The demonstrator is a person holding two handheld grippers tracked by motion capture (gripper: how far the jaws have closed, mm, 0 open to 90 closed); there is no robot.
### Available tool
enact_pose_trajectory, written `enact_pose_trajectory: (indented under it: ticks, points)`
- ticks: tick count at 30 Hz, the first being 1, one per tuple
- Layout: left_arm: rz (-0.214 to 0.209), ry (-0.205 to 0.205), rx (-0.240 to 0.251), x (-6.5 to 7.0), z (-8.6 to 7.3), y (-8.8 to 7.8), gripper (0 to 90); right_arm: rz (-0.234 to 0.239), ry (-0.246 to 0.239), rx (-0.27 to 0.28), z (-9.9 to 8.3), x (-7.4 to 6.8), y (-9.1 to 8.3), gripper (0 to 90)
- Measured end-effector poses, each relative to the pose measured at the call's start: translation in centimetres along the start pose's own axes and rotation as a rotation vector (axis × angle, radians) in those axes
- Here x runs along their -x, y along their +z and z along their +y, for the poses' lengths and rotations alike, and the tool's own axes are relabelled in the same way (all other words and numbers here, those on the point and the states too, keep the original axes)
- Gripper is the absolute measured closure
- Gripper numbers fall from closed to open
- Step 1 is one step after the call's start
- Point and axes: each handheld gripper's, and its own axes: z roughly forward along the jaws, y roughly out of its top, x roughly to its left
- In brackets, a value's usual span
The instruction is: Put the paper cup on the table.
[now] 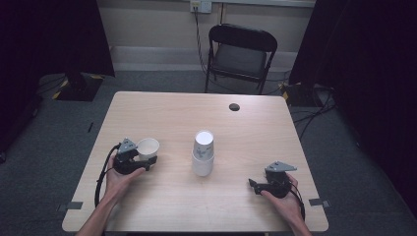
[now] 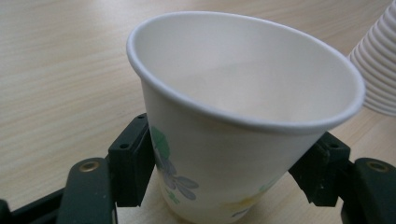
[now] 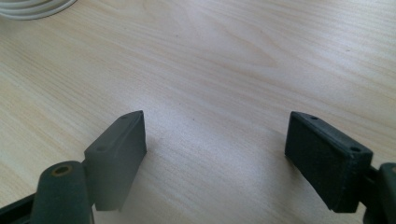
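Here a pale wooden table [image 1: 167, 110] carries, near its centre, an inverted stack of paper cups [image 1: 203, 153]. At the table's left, a single paper cup [image 2: 233, 121] — white, with a printed flower motif — stands upright between the jaws of the left gripper [image 1: 140, 160], one black pad against each side of its lower wall; the gripper is clasped on the cup. In the left gripper view the stack's ribbed rims appear just beyond the cup, at upper right. The left hand [image 1: 120, 177] wraps the gripper body, forearm entering from the bottom edge. The right gripper [image 3: 215, 154] — jaws spread wide, nothing between them — sits low over bare wood at the table's right, held by the right hand [image 1: 285, 199], well apart from the stack.
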Motion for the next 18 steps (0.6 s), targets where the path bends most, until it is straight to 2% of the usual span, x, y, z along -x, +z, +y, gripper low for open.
enact_pose_trajectory:
  ticks: [5,7,12,13,14,18]
  points:
    - [0.004,-0.012,0.002,0.11,-0.15,0.23,29.7,-0.001,0.001,0.007,-0.1,-0.02,0.0,20.0]
    - [0.003,-0.013,-0.018,0.1,-0.22,0.31,29.5,-0.002,0.003,0.009,-0.12,-0.03,0.0,20.0]
    - [0.007,-0.045,-0.025,-0.05,-0.09,0.15,28.6,-0.004,0.004,0.013,-0.13,-0.04,0.04,19.9]
    - [0.01,-0.049,-0.029,-0.12,-0.1,0.1,27.6,-0.004,0.004,0.013,-0.13,-0.04,0.05,19.9]
    - [0.016,-0.051,-0.029,-0.18,-0.12,0.08,21.5,-0.005,0.004,0.013,-0.12,-0.04,0.06,19.8]
    - [0.013,-0.063,-0.035,-0.35,-0.09,-0.15,16.5,-0.006,0.003,0.013,-0.11,-0.03,0.07,19.7]
